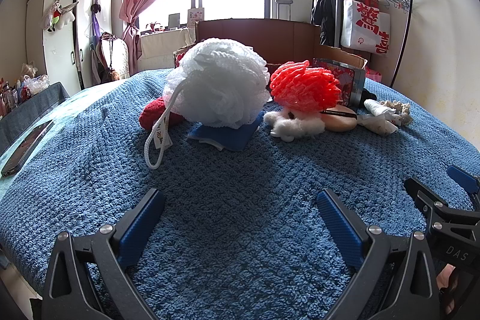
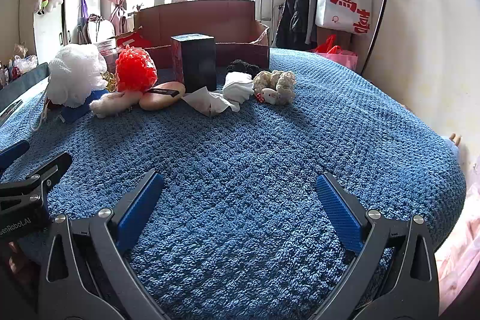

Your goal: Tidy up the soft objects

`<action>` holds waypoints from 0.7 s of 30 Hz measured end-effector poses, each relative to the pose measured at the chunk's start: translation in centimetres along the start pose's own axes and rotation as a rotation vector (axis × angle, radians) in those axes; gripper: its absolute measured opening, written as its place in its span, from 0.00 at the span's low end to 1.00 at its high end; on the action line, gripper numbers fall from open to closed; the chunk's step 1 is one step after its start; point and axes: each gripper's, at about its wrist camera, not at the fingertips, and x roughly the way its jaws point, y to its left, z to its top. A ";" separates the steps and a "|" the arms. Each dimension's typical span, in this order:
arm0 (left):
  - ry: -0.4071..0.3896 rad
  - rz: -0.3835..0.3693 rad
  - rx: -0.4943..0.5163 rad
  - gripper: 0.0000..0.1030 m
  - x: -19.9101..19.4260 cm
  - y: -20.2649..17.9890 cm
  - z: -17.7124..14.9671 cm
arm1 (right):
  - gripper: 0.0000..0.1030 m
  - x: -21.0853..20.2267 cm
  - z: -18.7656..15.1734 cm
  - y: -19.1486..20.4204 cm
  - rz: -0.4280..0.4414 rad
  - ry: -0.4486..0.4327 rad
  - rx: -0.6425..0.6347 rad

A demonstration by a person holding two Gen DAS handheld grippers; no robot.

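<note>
A blue terry blanket [image 2: 255,140] is covering the bed and carrying every item. A brown cardboard box [image 2: 210,17] is standing at its far edge, with a dark carton [image 2: 198,62] upright in front of it. The white mesh bath pouf [image 1: 217,83] is resting on a folded blue cloth [image 1: 228,135], its cord loop trailing forward. The red mesh pouf [image 1: 304,86] is sitting just to the right, above a white fluffy piece [image 1: 295,125] and touching a beige powder puff [image 2: 162,98]. A white sock [image 2: 238,87] and a cream crocheted item [image 2: 277,83] are lying further right. The left gripper [image 1: 240,218] and right gripper [image 2: 240,200] are hovering over bare blanket, jaws spread wide, holding nothing.
</note>
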 end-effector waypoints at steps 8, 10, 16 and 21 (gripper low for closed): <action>0.001 -0.001 0.000 1.00 0.0 0.0 0.0 | 1.00 -0.1 -0.1 0.1 0.000 0.000 0.000; 0.002 -0.003 0.001 1.00 0.0 0.0 0.0 | 1.00 -0.1 -0.2 0.2 0.000 0.001 0.000; 0.012 -0.024 0.006 1.00 -0.1 0.6 0.7 | 1.00 -0.4 -0.2 -0.1 0.014 0.012 0.010; 0.016 -0.037 0.018 1.00 -0.5 1.1 1.5 | 1.00 0.0 0.9 -0.4 0.031 0.026 0.028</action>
